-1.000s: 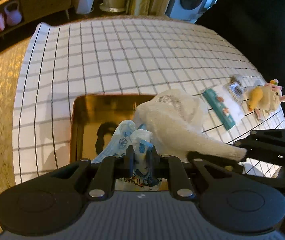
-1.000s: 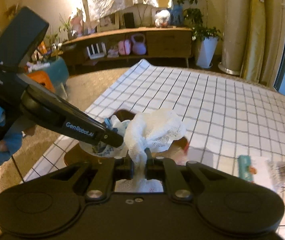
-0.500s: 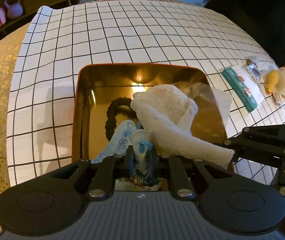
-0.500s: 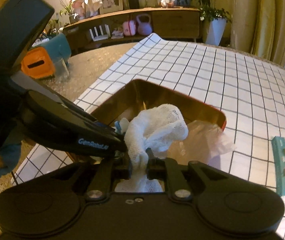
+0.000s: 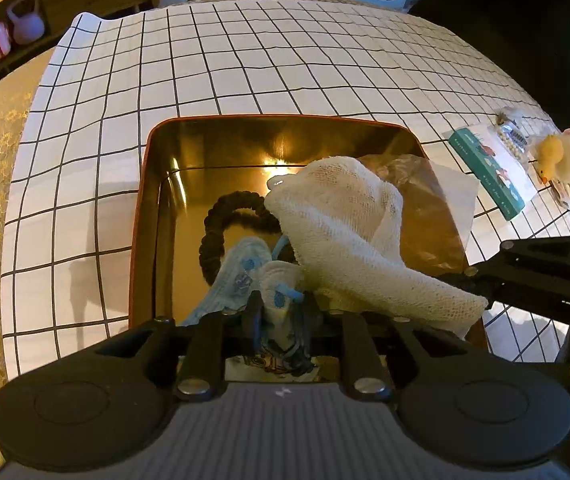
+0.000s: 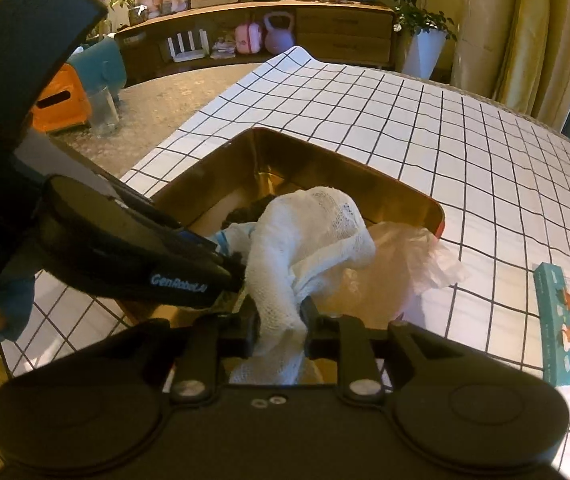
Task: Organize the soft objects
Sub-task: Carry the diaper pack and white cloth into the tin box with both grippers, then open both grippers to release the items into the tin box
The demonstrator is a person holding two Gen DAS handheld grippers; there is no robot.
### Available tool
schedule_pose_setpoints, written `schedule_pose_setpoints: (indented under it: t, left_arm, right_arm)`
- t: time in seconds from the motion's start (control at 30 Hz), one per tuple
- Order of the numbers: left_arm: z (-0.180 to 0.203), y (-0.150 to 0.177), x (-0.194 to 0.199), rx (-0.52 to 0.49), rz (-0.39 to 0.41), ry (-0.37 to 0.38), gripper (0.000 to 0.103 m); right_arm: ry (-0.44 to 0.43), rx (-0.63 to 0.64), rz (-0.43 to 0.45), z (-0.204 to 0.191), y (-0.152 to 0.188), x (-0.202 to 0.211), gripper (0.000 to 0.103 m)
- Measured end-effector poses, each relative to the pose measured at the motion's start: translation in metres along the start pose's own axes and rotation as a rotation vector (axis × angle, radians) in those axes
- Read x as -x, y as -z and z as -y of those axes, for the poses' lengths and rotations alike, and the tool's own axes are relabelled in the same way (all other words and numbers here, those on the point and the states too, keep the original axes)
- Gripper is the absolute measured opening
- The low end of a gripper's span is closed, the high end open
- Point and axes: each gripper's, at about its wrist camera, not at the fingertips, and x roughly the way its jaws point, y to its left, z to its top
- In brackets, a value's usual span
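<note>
Nearest to me, my left tongs point(image 5: 279, 316) sit low over the near edge of the tin point(image 5: 145, 216), with the blue printed cloth point(image 5: 241, 276) between the fingers. The jaws have just been opening, and I cannot tell whether the pads still press on the fabric. In the right wrist view my right tongs point(image 6: 279, 316) have also just been opening around the white gauze cloth point(image 6: 309, 236); the gauze runs up between the fingers and looks barely pinched, so I cannot call that grip either.

Both cloths rest inside the tin, the gauze draped over the blue one and over a black braided hair tie point(image 5: 221, 232) on the tin's floor. A clear plastic bag point(image 5: 445, 184) spills over the tin's right rim onto the checked desk point(image 5: 245, 60).

My worries:
- The open weave could snag on a finger, so pulling away might drag the gauze back out.
- The 2 cloths overlap, so lifting 1 set of tongs first could tug the other piece.
- The gauze tail hangs near the right rim and could slide out.

Further off, a green packet point(image 5: 489, 176) and a yellow plush toy point(image 5: 557, 160) wait on the desk.
</note>
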Motion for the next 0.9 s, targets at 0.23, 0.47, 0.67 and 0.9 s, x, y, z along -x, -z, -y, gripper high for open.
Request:
schedule_pose_setpoints:
  t: [0.23, 0.47, 0.67, 0.9]
  left_arm:
    - [0.002, -0.002, 0.001, 0.002, 0.005, -0.018, 0.031]
    - [-0.003, -0.004, 0.017, 0.004, 0.049, -0.049, 0.060]
    - [-0.003, -0.004, 0.035, -0.001, 0.091, -0.060, 0.060]
    - [0.003, -0.001, 0.062, -0.029, 0.166, -0.076, 0.067]
  right_arm:
    - [0.013, 0.026, 0.009, -0.001, 0.000, 0.008, 0.035]
    - [-0.006, -0.012, 0.028, 0.009, 0.003, 0.022, 0.044]
    - [-0.042, -0.016, 0.068, 0.012, 0.006, 0.038, 0.058]
    - [-0.073, -0.017, 0.121, 0.012, 0.004, 0.060, 0.069]
